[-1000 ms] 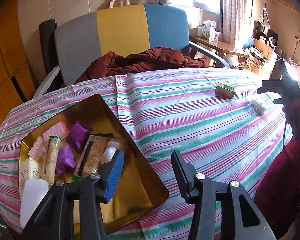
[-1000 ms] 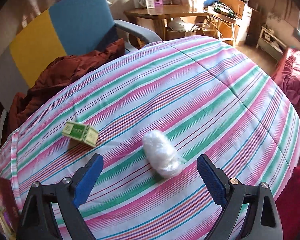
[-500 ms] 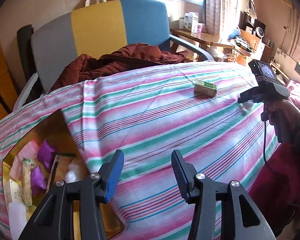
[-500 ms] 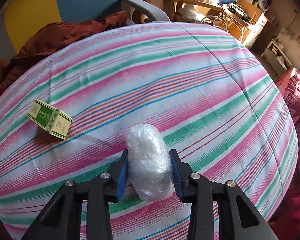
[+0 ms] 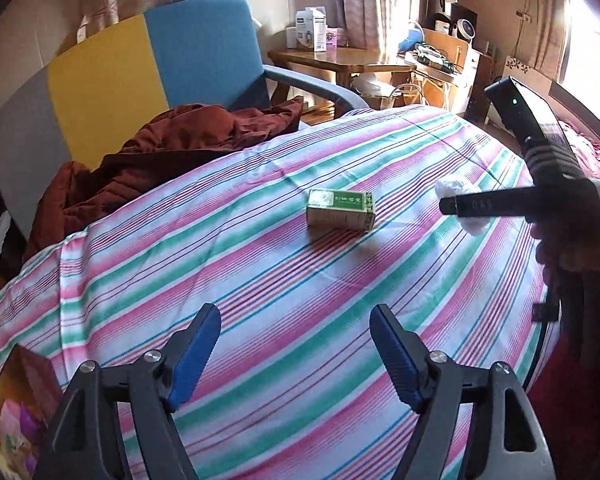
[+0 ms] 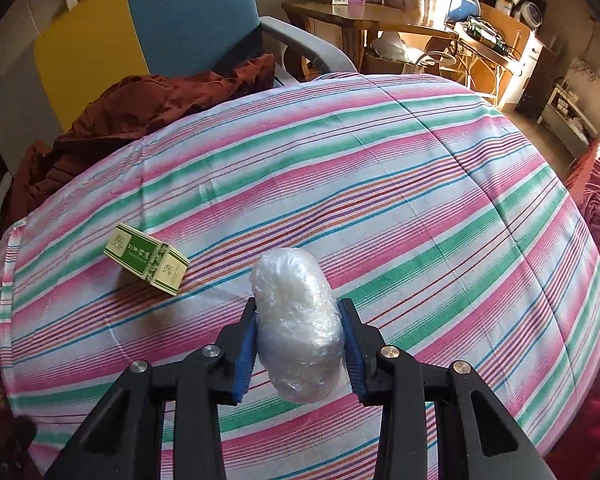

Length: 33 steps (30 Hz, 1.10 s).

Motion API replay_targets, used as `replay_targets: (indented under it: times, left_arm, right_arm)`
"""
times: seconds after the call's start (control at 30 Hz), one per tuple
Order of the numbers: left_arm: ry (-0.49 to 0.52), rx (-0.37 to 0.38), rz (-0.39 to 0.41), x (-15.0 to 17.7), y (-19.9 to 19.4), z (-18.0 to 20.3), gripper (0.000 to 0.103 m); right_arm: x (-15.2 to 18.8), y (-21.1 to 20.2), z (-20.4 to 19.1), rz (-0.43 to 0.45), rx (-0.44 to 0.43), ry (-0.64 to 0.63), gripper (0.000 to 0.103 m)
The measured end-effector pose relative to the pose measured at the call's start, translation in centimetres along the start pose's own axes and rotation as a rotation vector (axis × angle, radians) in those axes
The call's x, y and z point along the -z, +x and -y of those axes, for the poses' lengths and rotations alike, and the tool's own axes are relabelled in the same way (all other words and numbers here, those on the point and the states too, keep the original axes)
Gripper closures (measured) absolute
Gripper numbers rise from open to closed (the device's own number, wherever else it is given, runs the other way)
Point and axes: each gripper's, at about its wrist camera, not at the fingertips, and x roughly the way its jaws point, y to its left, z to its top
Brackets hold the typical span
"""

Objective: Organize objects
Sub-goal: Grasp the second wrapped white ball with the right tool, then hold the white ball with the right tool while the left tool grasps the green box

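Observation:
My right gripper [image 6: 300, 334] is shut on a plastic-wrapped white bundle [image 6: 298, 320], held just above the striped tablecloth [image 6: 420, 200]. In the left wrist view that bundle [image 5: 458, 190] shows at the right, partly hidden behind the right gripper's black body. A small green box [image 5: 340, 210] lies on the cloth ahead of my left gripper [image 5: 296, 354], which hovers open and empty. The green box [image 6: 146, 258] sits left of the bundle. A corner of the gold tin [image 5: 16, 412] with wrapped snacks shows at the lower left.
A grey, yellow and blue armchair [image 5: 140, 60] with a dark red jacket [image 5: 160, 160] stands behind the table. A wooden side table [image 5: 340, 58] with boxes is further back. A person's hand [image 5: 572, 248] holds the right gripper. Red bedding [image 6: 596, 208] lies at the right.
My right gripper closed on the plastic-wrapped bundle and lifted it slightly. My left gripper swung right, away from the gold tin toward the green box, and its jaws stand wider apart.

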Motion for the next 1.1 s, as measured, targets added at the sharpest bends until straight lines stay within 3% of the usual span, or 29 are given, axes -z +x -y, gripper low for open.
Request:
replay_targets:
  times: [0.33, 0.5, 0.7, 0.73, 0.87, 0.97, 1.1]
  left_arm:
    - [0.11, 0.057, -0.051, -5.6, 8.1, 2.8, 0.016]
    - [0.154, 0.06, -0.043, -7.4, 10.4, 3.5, 0.015]
    - [0.155, 0.057, -0.102, -8.6, 13.9, 3.8, 0.015]
    - [0.134, 0.069, -0.108, -8.6, 14.3, 3.5, 0.029]
    - [0.078, 0.129, -0.096, -7.1, 12.5, 2.7, 0.031]
    - [0.068, 0.054, -0.056, -4.8, 9.3, 2.4, 0.031]
    - [0.001, -0.039, -0.045, -0.8, 5.7, 1.0, 0.031]
  right_arm:
    - [0.3, 0.6, 0.9, -0.047, 0.012, 0.01, 0.062]
    - [0.2, 0.5, 0.7, -0.044, -0.016, 0.001, 0.062]
    - [0.4, 0.6, 0.3, -0.051, -0.013, -0.016, 0.062]
    - [0.4, 0.7, 0.3, -0.055, -0.012, -0.02, 0.062]
    - [0.6, 0.2, -0.8, -0.032, -0.098, -0.072, 0.062]
    - [1.1, -0.5, -3.0, -0.006, -0.142, -0.17, 0.063]
    - [1.7, -0.1, -4.5, -0.034, -0.16, -0.237, 0.063]
